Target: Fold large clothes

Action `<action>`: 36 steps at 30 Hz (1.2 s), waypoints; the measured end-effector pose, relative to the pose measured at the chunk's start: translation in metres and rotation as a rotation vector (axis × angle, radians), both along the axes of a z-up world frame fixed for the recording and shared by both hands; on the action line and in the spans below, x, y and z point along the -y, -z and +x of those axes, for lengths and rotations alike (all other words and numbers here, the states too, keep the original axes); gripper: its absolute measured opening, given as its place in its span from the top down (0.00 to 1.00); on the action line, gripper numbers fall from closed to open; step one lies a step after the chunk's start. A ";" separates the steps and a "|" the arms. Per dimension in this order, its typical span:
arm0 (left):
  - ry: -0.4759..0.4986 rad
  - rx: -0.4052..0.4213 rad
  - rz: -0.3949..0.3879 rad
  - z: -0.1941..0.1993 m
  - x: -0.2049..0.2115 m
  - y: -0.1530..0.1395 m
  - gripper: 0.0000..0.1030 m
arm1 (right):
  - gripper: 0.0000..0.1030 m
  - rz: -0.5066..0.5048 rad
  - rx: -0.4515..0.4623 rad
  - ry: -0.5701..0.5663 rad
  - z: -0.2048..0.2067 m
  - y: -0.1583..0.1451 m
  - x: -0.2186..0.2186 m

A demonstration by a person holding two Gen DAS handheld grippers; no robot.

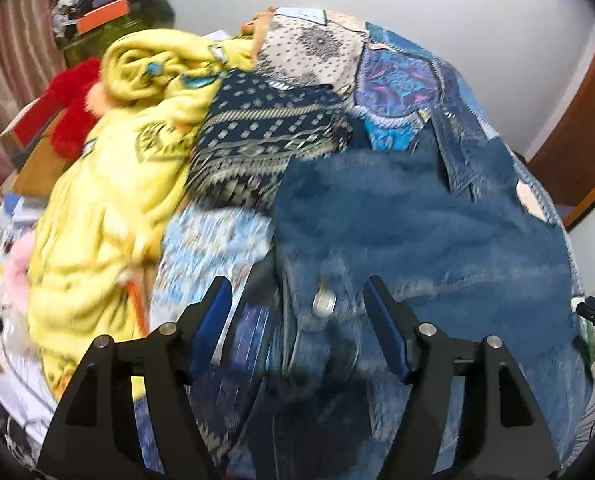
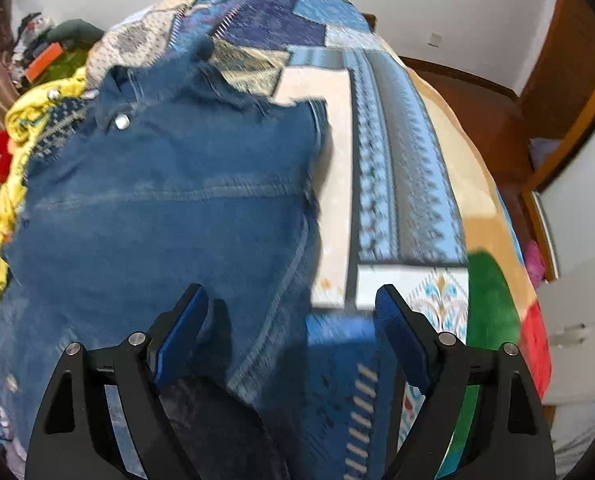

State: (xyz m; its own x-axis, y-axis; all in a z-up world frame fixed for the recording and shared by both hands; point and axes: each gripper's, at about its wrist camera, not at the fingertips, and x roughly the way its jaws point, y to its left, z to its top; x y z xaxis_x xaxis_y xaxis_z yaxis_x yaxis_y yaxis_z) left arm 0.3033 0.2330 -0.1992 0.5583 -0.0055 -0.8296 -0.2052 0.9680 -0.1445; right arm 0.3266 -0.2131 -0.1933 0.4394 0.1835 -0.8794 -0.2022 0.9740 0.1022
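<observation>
Between both spread tongs (image 1: 297,292) (image 2: 289,300) lies denim garment (image 2: 157,208).

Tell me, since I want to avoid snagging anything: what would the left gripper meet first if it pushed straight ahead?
Most likely the denim garment: the open left gripper points at its metal button, with nothing in between. Depth is blurred, so contact may be near.

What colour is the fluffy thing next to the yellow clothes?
Red fluffy thing, clearest in the left wrist view.
</observation>
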 end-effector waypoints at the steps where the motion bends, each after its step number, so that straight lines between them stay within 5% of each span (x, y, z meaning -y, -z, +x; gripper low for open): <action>1: 0.005 -0.010 -0.010 0.010 -0.003 0.002 0.34 | 0.19 0.015 0.004 -0.001 0.004 -0.002 0.000; 14: -0.015 -0.170 -0.143 0.094 -0.042 0.080 0.37 | 0.21 0.197 -0.100 0.065 0.099 0.029 0.015; 16: -0.004 -0.165 -0.163 0.099 -0.042 0.083 0.53 | 0.33 0.231 -0.104 0.070 0.106 0.033 0.016; 18: 0.018 -0.157 -0.194 0.103 -0.040 0.083 0.74 | 0.56 0.276 -0.106 0.061 0.112 0.036 0.013; 20: 0.017 -0.151 -0.183 0.107 -0.036 0.080 0.80 | 0.76 0.314 -0.126 0.056 0.119 0.039 0.010; 22: 0.035 -0.143 -0.147 0.107 -0.028 0.073 0.90 | 0.85 0.312 -0.119 0.052 0.121 0.039 0.004; 27: 0.076 -0.070 -0.007 0.106 -0.007 0.038 0.93 | 0.89 0.276 -0.027 0.030 0.120 0.014 -0.001; 36: 0.101 0.139 0.031 0.125 0.006 -0.049 0.93 | 0.90 0.206 0.179 0.004 0.138 -0.056 -0.006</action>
State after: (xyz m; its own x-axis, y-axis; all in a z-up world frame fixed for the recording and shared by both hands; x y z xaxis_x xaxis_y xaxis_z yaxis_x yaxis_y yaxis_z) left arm 0.4282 0.2270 -0.1503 0.6654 -0.0427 -0.7453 -0.0868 0.9872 -0.1340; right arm 0.4645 -0.2069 -0.1374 0.5853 0.3485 -0.7321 -0.2309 0.9372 0.2615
